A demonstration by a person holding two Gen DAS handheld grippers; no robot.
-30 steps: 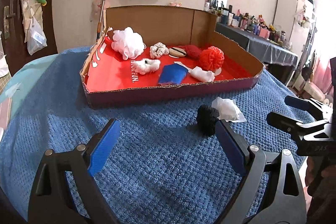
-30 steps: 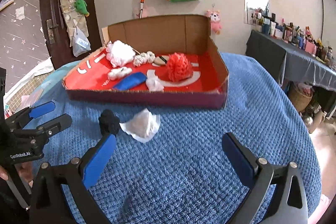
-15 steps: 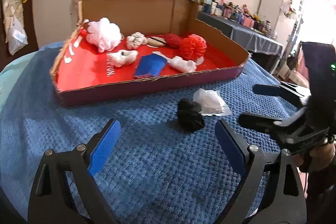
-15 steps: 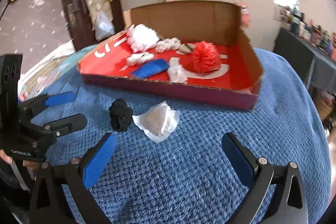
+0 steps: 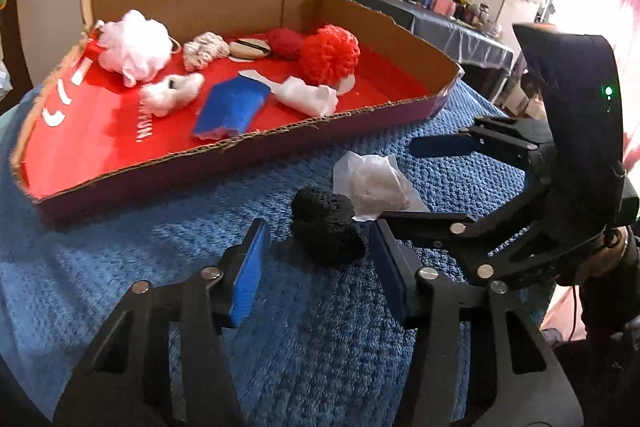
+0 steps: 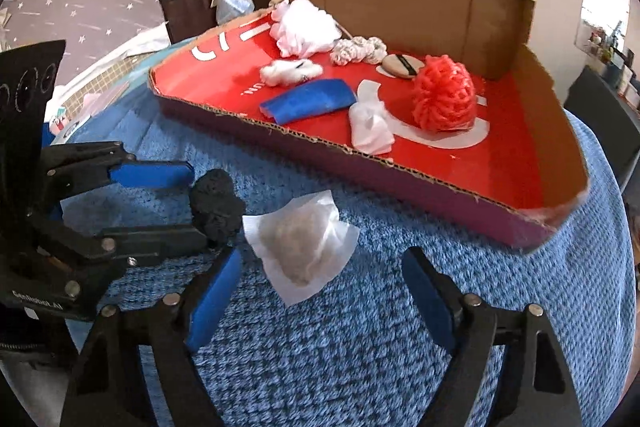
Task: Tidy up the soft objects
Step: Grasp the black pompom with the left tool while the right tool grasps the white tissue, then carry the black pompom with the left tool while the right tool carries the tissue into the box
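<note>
left claw (image 5: pixel 316 259) closing round black pouf (image 5: pixel 326 227), not pinching yet | right claw (image 6: pixel 320 291) released, narrowing over white wad (image 6: pixel 300 243) | both squishy, light: grab mid-bulk

1. Left gripper (image 5: pixel 316 251) angled down toward the blue towel (image 5: pixel 120 267), jaws just closing, blue pads (image 5: pixel 250 273) flanking the black pom-pom (image 5: pixel 326 227) lying on the towel, not visibly pressing it.
2. Right gripper (image 6: pixel 320 295) tilted down over the same towel, jaws just narrowing yet wide apart, nothing gripped.
3. Seen from the left wrist, right gripper (image 5: pixel 400 183) reaching in sideways, one finger low beside the towel, the other raised above it.
</note>
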